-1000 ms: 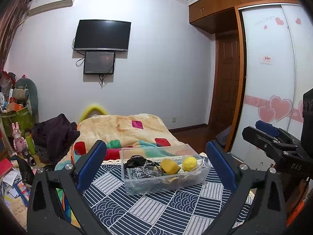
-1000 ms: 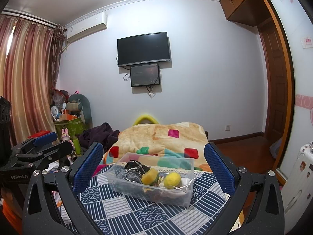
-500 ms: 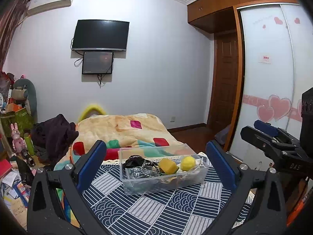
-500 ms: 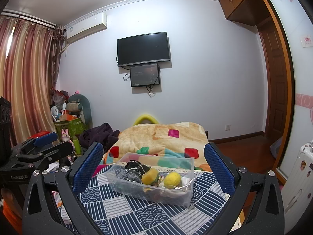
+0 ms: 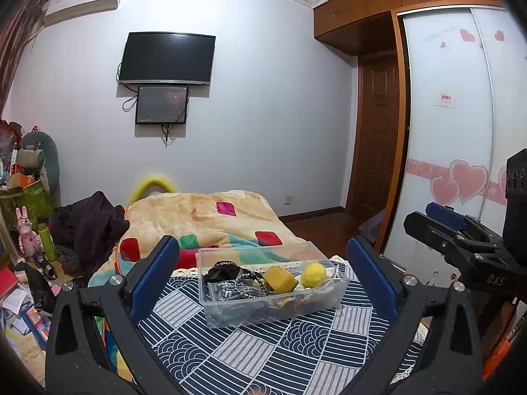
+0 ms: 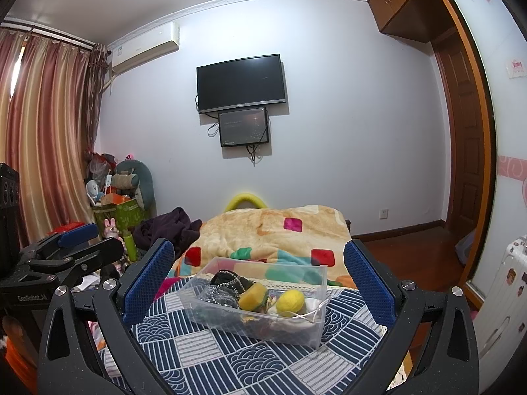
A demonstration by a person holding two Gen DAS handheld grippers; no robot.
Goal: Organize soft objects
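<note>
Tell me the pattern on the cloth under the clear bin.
Navy and white patchwork of stripes and wave arcs on the cloth beneath the clear bin; clearest in the right wrist view.

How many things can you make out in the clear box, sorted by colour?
Yellow: 2, a ball and a sponge block
Black: 1, a fabric bundle
Silver: 1, a chain tangle
White: 1, a cord
Total: 5 told apart in the clear box; more lies at the bottom but cannot be separated.
</note>
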